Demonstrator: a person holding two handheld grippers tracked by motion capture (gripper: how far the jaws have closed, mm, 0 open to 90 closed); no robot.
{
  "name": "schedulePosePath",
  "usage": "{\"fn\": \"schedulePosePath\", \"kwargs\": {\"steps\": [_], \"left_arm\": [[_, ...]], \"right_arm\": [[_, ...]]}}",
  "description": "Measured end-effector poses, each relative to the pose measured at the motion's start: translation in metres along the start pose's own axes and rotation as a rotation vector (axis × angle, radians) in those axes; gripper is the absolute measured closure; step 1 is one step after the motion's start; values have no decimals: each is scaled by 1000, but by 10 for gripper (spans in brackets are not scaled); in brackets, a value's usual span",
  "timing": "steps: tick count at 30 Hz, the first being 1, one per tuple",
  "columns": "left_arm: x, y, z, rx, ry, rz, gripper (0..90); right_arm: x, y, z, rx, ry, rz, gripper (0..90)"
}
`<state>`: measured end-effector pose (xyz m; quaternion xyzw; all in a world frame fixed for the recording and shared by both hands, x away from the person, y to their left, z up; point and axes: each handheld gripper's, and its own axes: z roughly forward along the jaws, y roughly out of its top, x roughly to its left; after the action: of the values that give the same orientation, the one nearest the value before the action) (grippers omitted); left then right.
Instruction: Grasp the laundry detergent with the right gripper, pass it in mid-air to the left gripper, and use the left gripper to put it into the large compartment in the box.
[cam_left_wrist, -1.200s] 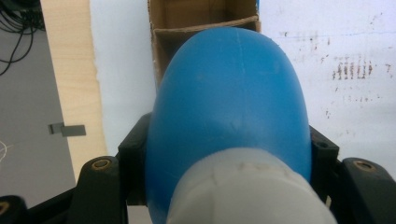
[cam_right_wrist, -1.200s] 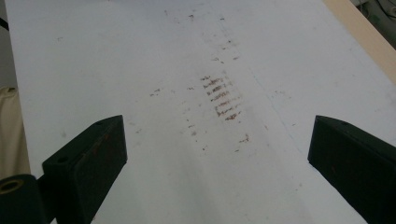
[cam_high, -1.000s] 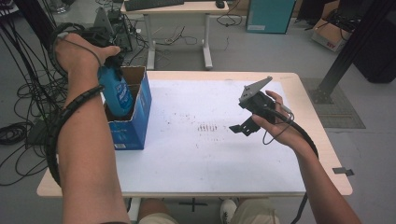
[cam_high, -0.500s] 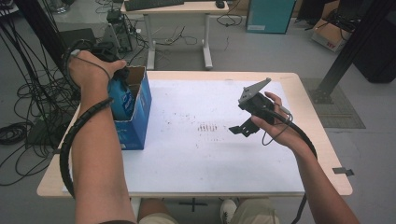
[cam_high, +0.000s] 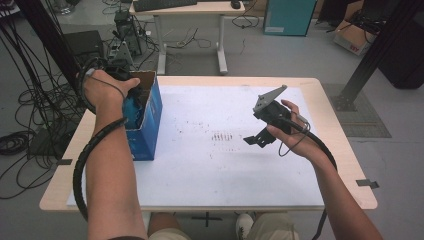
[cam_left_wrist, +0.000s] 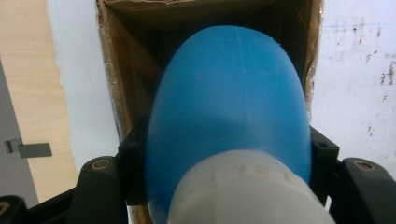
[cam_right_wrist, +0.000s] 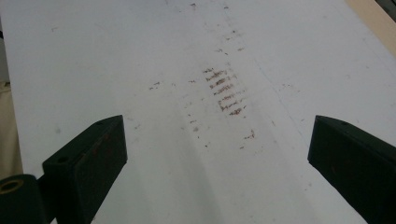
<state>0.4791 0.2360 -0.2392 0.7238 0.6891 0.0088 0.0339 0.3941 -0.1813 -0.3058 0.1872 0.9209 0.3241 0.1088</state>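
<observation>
The left hand-held gripper (cam_left_wrist: 224, 186) is clamped on a blue bottle (cam_left_wrist: 229, 107) with a white cap (cam_left_wrist: 247, 191); its two black jaws press on both sides of the bottle's body. The bottle points down into the open top of a blue cardboard box (cam_high: 147, 117), and its far end is already between the brown inner walls (cam_left_wrist: 126, 70). From the high view the left hand (cam_high: 105, 87) sits over the box opening and covers most of the left hand-held gripper, so the bottle appears there as just a bit of blue under the wrist. The box stands at the left edge of the worktop (cam_high: 310, 85), on a white sheet (cam_high: 200, 170) that covers most of the wooden top.

The right hand-held gripper (cam_high: 257, 140) is held above the middle-right of the worktop, well apart from the box. Its jaws stand wide apart with nothing between them; the right gripper view looks between them down to the white sheet, where there is a small group of reddish-brown marks (cam_right_wrist: 224, 91). The grey three-cornered plate (cam_high: 270, 97) on top tilts upward, and a black cable (cam_high: 320, 150) goes along the right forearm.

Behind the worktop there is a second desk (cam_high: 190, 10) with a keyboard on it, many cables on the floor (cam_high: 30, 115) at the left, a teal cabinet (cam_high: 287, 17) and a cardboard box (cam_high: 352, 37) at the far right.
</observation>
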Motion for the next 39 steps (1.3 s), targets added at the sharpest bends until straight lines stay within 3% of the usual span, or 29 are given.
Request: {"fn": "schedulePosePath", "kwargs": {"steps": [31,39], "left_arm": [[-2,-5,37,1,4,15,372],[-2,-7,38,-3,0,17,372]], "right_arm": [[1,-2,5,11,4,-1,45],[0,0,5,15,1,-3,45]]}}
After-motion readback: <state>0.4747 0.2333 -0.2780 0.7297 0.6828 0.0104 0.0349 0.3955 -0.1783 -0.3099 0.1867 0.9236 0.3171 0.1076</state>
